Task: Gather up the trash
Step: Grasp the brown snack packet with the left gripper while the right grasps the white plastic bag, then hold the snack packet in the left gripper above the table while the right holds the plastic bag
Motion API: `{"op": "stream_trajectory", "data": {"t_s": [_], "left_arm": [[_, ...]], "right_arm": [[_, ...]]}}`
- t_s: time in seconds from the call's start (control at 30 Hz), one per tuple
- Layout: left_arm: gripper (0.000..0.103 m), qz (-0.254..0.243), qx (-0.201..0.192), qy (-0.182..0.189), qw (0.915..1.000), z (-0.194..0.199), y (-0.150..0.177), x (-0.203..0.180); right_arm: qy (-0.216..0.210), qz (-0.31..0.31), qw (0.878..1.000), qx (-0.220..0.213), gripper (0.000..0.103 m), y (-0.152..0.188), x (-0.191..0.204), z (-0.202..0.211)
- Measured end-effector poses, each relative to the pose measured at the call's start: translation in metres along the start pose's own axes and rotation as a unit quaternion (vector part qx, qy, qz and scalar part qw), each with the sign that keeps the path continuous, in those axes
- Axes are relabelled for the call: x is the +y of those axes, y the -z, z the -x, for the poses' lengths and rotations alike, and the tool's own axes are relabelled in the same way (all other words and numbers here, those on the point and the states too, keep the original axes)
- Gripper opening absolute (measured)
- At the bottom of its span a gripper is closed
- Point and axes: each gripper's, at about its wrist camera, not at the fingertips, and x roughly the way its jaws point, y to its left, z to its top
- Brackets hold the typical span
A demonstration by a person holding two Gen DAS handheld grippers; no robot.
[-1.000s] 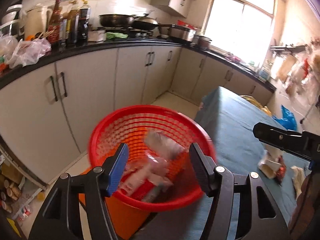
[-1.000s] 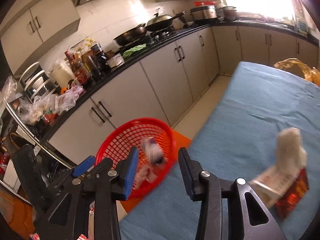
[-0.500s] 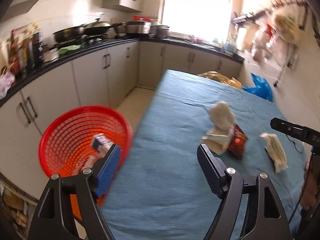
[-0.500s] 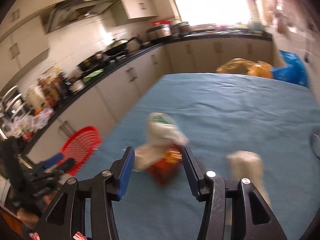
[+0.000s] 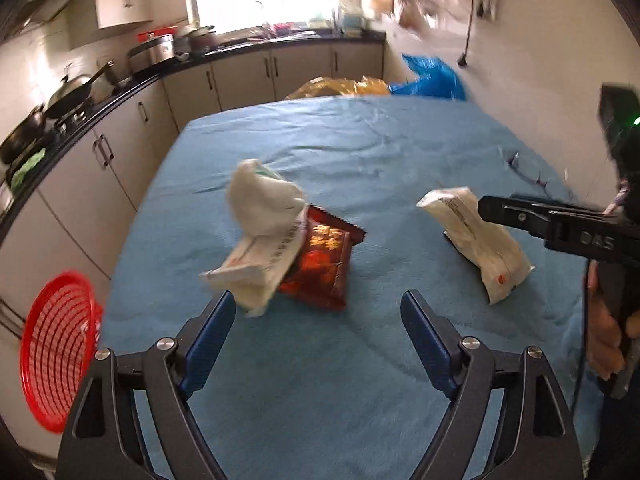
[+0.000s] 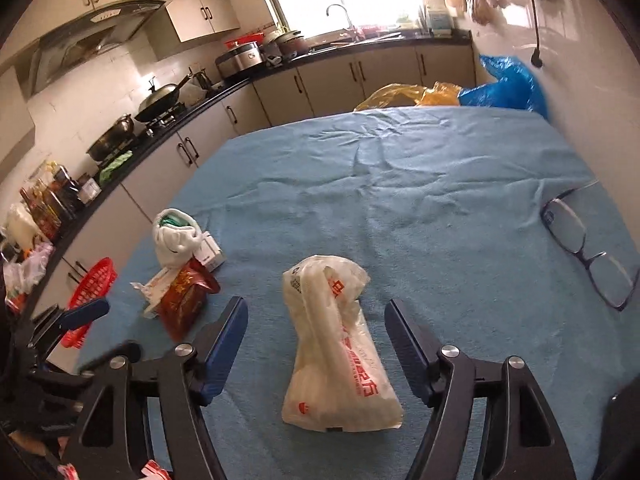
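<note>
White plastic bag (image 6: 338, 344) of trash lies on the blue tablecloth (image 6: 420, 208) in the lower centre of the right wrist view, between the two blue pads of the right gripper (image 6: 316, 344) but not touched by either. Its long axis runs roughly along the gripper's pointing line, fat end near, narrow end far. Right jaws are opening, wide enough to straddle it; judged nearer hand for this bag.

Left gripper (image 5: 316, 344) hovers over bare cloth at the bottom of its view, jaws opening, nothing between them. Just beyond its left pad sits the pile: white wrappers (image 5: 260, 240) on a red snack packet (image 5: 324, 268), upper left of the jaws. The white bag (image 5: 476, 240) is off to the right there.

Red basket (image 5: 56, 352) sits at the lower left edge, off the table. Glasses (image 6: 584, 252) lie far right, likely not trash.
</note>
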Motion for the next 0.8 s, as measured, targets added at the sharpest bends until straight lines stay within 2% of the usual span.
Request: {"op": "stream_trajectory", "data": {"t_s": [0.07,0.13,0.17,0.2,0.23,0.33,0.4,0.43,0.47,0.5,0.63,0.8], "left_arm": [[0.084,-0.019,0.008,-0.013,0.9997,-0.012,-0.004,-0.011],[0.084,-0.033,0.012,-0.031,0.9989,-0.022,-0.008,-0.02],[0.084,-0.039,0.015,-0.044,0.9982,-0.028,-0.009,-0.023],[0.084,-0.042,0.016,-0.053,0.9976,-0.033,-0.011,-0.025],[0.084,-0.043,0.017,-0.058,0.9972,-0.039,-0.013,-0.026],[0.083,-0.045,0.021,-0.063,0.9968,-0.049,-0.015,-0.028],[0.077,-0.045,0.024,-0.06,0.9969,-0.059,-0.017,-0.03],[0.07,-0.044,0.03,-0.061,0.9967,-0.064,-0.018,-0.03],[0.068,-0.042,0.037,-0.063,0.9964,-0.07,-0.018,-0.03],[0.065,-0.037,0.025,-0.062,0.9971,-0.071,-0.019,-0.03],[0.035,-0.014,0.028,-0.029,0.9991,-0.072,-0.018,-0.029],[0.035,0.012,0.021,-0.008,0.9997,-0.062,-0.007,-0.022]], "right_arm": [[0.008,0.012,1.0,0.012,0.074,0.004,0.005,-0.006],[0.025,0.023,0.999,0.031,0.064,0.008,0.008,-0.015],[0.039,0.028,0.998,0.045,0.053,0.011,0.01,-0.021],[0.047,0.029,0.997,0.054,0.046,0.012,0.009,-0.025],[0.05,0.028,0.996,0.062,0.046,0.014,0.008,-0.028],[0.046,0.029,0.997,0.052,0.036,0.015,0.007,-0.024],[0.044,0.026,0.998,0.047,0.022,0.015,0.007,-0.021],[0.047,0.025,0.997,0.048,0.022,0.015,0.007,-0.022],[0.044,0.021,0.998,0.048,0.022,0.014,0.006,-0.021],[0.04,0.017,0.998,0.047,0.022,0.014,0.004,-0.021],[0.034,0.008,0.998,0.044,0.02,0.013,0.002,-0.018],[0.031,0.011,0.998,0.048,0.022,0.012,0.004,-0.02]]}}
